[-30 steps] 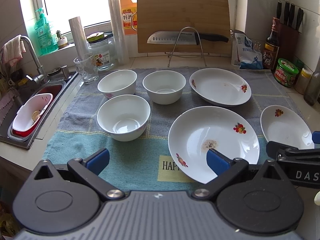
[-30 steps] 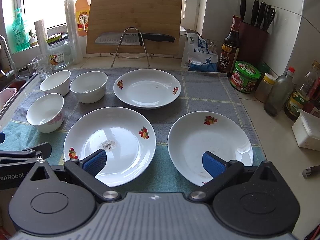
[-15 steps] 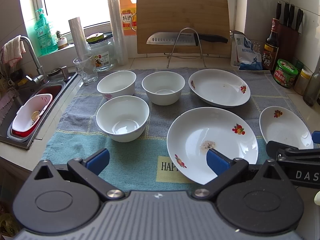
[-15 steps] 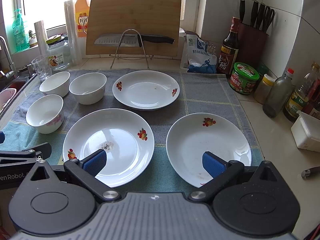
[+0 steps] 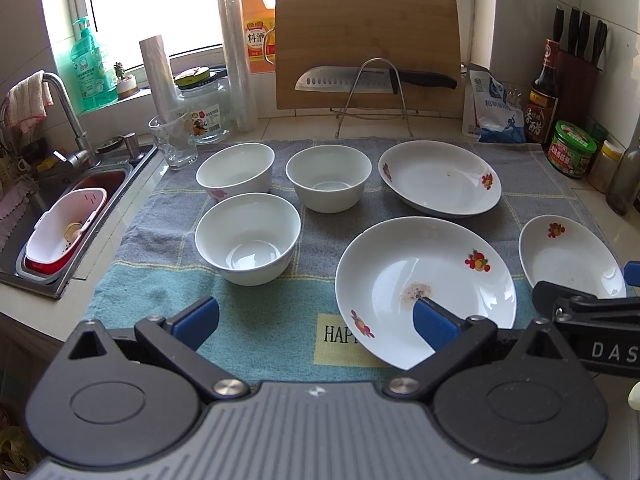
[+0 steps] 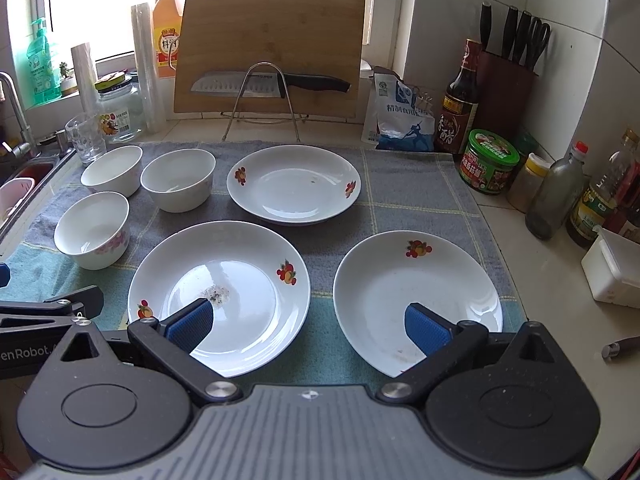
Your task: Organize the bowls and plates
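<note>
Towel point(image 5: 256, 332) on table, all crockery on it, landmark = speckled plate point(image 5: 424, 284) at front centre. Largest first: three plates. Speckled plate itself, crumb residue in well. Back plate point(image 5: 440, 178) just behind it, apart. Right plate point(image 6: 416, 292) beside it to the right, small gap, rims not touching. Then three bowls, all left of speckled plate: near bowl point(image 5: 248, 238) closest, mid bowl point(image 5: 328, 184) behind-left, far bowl point(image 5: 235, 172) furthest left-back; all upright, near each other, contact between them not clear. Nothing stacked yet.

Left gripper point(image 5: 314, 318) spread wide, holding nothing; right finger over speckled plate's near rim, left finger over bare towel. Right gripper point(image 6: 308, 326) also wide open and empty, straddling the gap: left finger over speckled plate, right finger over right plate.

Key relation: right plate dead ahead-right of right gripper, nearer that hand; bowls ahead-left of left gripper, nearer that hand. Plates round, so no long axis; rim grasp from near edge looks workable. Likely split: right stacks plates, left nests bowls. Risk: thin glazed rim slipping in pads.
</note>
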The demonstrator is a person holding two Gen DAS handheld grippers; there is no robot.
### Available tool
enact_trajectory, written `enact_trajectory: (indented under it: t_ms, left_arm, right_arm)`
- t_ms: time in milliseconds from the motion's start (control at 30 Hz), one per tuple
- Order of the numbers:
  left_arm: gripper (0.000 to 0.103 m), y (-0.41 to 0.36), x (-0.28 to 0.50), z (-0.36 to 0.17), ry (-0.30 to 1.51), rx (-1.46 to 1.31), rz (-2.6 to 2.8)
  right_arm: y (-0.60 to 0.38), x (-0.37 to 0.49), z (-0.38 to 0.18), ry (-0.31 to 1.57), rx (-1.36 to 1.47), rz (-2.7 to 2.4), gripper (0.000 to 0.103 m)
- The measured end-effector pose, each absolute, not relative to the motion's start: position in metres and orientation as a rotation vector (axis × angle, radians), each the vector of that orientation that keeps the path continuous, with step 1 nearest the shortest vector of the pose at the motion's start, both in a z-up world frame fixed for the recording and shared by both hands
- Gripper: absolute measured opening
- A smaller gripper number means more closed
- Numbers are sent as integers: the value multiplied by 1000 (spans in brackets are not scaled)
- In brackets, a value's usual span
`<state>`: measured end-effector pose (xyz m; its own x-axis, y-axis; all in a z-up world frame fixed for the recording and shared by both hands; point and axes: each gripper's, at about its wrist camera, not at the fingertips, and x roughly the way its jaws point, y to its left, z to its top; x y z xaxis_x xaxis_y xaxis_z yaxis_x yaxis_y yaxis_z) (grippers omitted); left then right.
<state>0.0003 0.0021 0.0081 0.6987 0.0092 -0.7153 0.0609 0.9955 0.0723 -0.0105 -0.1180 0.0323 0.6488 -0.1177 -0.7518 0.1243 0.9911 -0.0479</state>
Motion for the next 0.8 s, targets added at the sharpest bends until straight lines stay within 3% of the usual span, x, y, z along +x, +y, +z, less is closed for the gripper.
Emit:
enact_trajectory:
  t_ms: [800]
  left_arm:
    - [102,8,5,8,766,108,-96]
  right_arm:
    - [-115,-16,36,824,10,-170,103]
